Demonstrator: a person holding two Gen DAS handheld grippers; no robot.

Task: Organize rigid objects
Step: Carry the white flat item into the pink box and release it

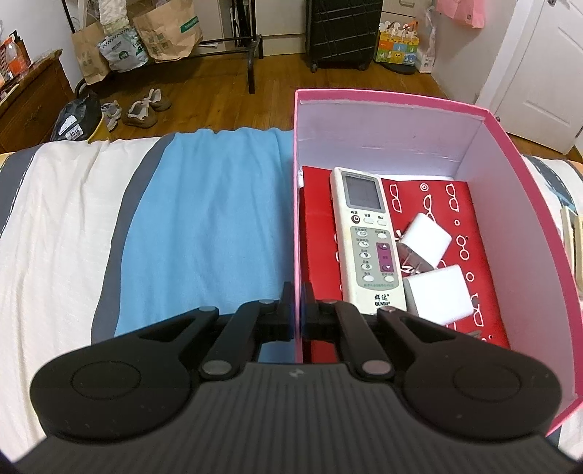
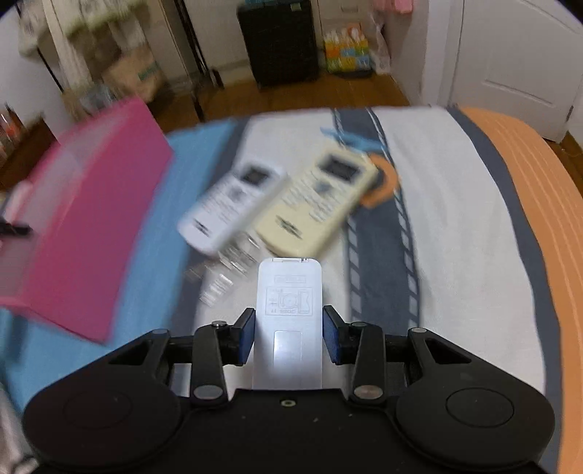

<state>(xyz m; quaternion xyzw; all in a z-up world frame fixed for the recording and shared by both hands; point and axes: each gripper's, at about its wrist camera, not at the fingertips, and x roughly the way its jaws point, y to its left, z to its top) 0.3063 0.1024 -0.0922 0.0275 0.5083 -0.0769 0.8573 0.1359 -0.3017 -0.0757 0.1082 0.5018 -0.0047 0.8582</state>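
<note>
One QUNDA remote (image 1: 368, 240), pink box (image 1: 517, 226)

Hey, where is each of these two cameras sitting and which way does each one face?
Left wrist: on the left gripper, angled down at the pink box wall it pinches; only its fingers show.
Right wrist: on the right gripper, angled down over the bed, a small remote between its fingers.
Shared: pink box, suitcase.

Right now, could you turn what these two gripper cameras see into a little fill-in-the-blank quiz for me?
1. The left gripper is clamped on the ____ box's wall.
2. Inside that box, beside the remote, lie ____ white chargers.
3. The small remote between the right gripper's fingers shows its ____ side.

Missing words: pink; two; back
</note>
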